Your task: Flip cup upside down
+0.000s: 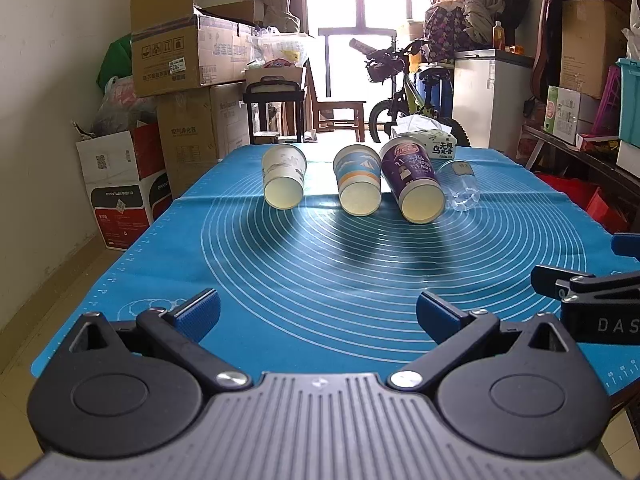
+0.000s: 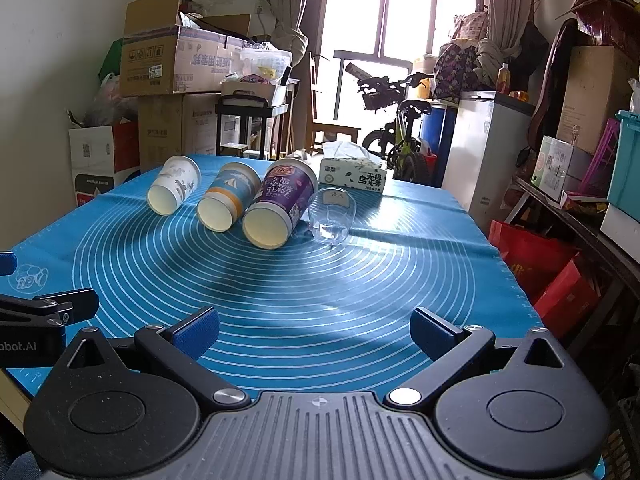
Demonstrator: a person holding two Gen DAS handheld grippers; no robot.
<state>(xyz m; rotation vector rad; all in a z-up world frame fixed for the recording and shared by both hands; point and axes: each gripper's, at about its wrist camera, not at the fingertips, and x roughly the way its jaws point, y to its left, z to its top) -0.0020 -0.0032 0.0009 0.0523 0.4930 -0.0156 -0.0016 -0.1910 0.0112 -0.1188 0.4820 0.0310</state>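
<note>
Several cups lie on their sides on the blue mat (image 1: 320,280), open mouths toward me: a white paper cup (image 1: 283,178) (image 2: 173,188), a blue-and-orange cup (image 1: 358,184) (image 2: 228,198), a purple cup (image 1: 414,182) (image 2: 280,204) and a small clear plastic cup (image 1: 460,188) (image 2: 331,214). My left gripper (image 1: 318,316) is open and empty, well short of the cups. My right gripper (image 2: 316,330) is open and empty too, also near the mat's front edge (image 2: 280,344). Each gripper shows at the other view's side edge.
A tissue box (image 1: 434,142) (image 2: 354,174) stands behind the cups at the table's far edge. Cardboard boxes (image 1: 180,60) stack at the left wall. A bicycle (image 1: 408,92) and a white cabinet (image 1: 488,96) stand beyond. Shelves with boxes (image 2: 580,152) line the right.
</note>
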